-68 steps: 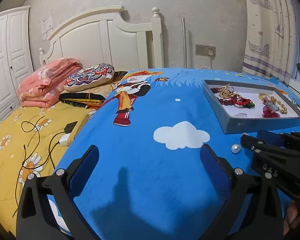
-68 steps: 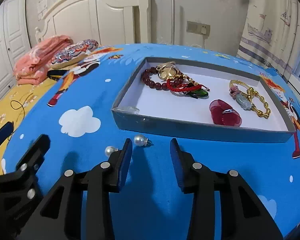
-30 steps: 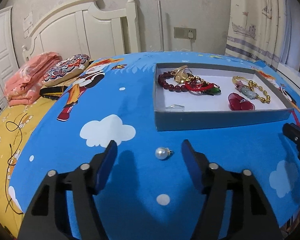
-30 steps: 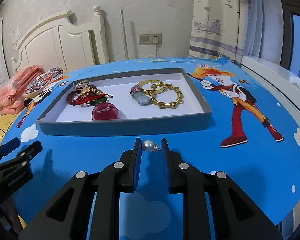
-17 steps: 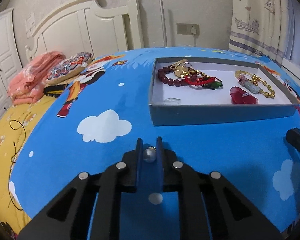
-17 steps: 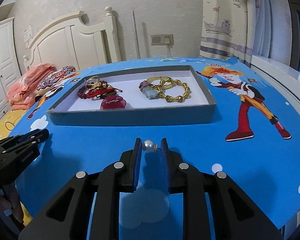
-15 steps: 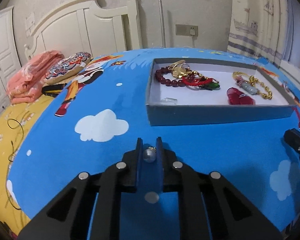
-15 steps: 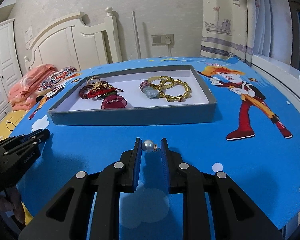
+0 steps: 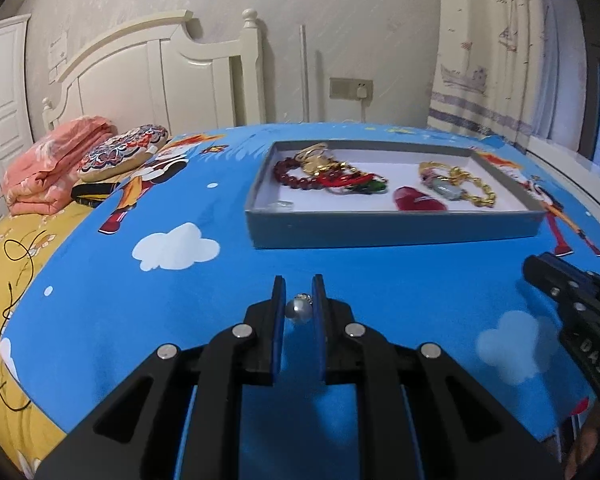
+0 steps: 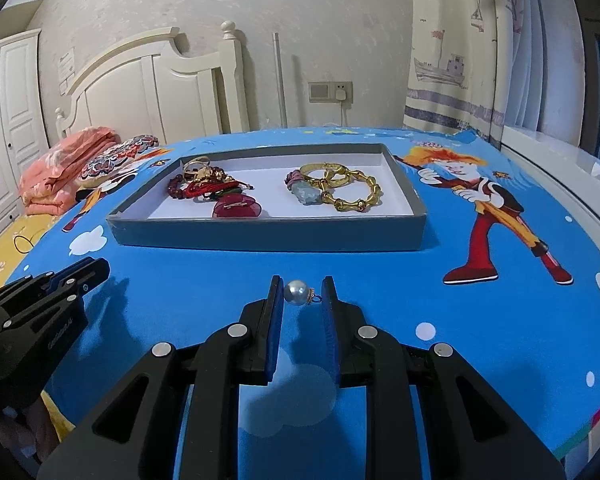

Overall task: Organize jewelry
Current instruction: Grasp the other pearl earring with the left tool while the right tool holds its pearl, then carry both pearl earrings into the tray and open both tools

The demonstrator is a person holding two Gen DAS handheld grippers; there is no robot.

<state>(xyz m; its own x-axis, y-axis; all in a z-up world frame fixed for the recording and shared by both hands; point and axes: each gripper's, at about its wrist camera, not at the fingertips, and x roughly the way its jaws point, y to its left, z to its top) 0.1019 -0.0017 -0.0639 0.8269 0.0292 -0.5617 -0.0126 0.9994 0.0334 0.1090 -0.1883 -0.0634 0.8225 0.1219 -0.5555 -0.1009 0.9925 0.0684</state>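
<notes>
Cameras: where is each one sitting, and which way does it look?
Left wrist: sits on the left gripper, looking forward and down along its fingers at a pearl earring pinched between them; the right gripper shows at the right edge.
Right wrist: sits on the right gripper, looking the same way at the other pearl earring it pinches; the left gripper shows at the left.
Shared: the grey jewelry tray, the blue cartoon cloth and the white headboard.
</notes>
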